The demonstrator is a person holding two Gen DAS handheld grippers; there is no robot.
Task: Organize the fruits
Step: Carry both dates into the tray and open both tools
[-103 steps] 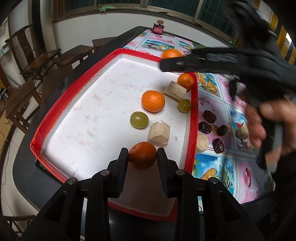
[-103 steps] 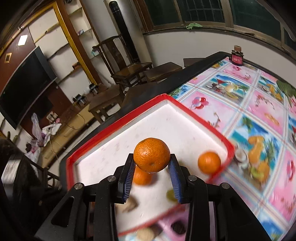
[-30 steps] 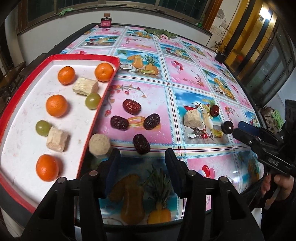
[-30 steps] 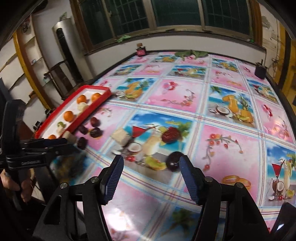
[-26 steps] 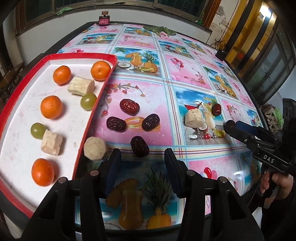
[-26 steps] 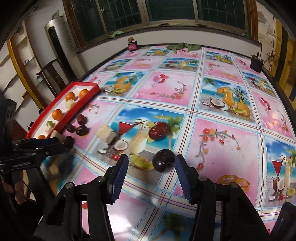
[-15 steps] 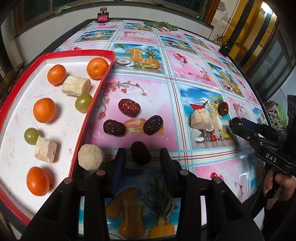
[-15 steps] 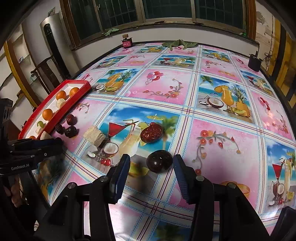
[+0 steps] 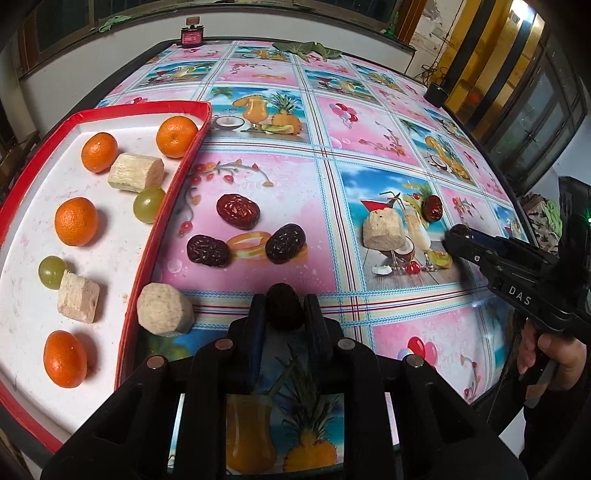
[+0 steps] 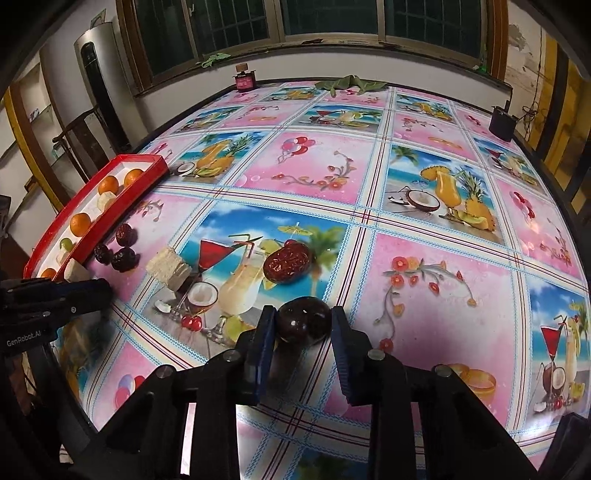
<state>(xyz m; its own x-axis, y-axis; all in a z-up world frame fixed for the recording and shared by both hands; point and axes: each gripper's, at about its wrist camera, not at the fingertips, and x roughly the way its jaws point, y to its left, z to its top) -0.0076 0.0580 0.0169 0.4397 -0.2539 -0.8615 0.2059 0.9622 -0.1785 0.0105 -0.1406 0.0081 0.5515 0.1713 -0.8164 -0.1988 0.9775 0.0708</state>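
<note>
My left gripper (image 9: 283, 314) is shut on a dark wrinkled date (image 9: 283, 306) on the patterned tablecloth, just right of the red-rimmed white tray (image 9: 162, 221). The tray holds several oranges (image 9: 75, 221), two green grapes (image 9: 147, 204) and pale chunks (image 9: 136, 172). Three more dates (image 9: 237, 211) lie ahead, and a pale chunk (image 9: 165, 314) sits against the tray's rim. My right gripper (image 10: 303, 326) is closing on a glossy dark round fruit (image 10: 303, 325), with both pads against its sides. Just beyond it lie a reddish date (image 10: 287, 263) and a pale chunk (image 10: 169, 268).
A small red jar (image 9: 192, 35) and green leaves (image 10: 351, 83) sit at the table's far edge, a black box (image 10: 501, 123) at the far right. A person's hand (image 9: 554, 354) holds the right gripper. Chairs stand beyond the tray.
Both grippers' jaws have closed: the left onto the date near the tray, the right around the dark round fruit. The right gripper also came down closer to the fruit.
</note>
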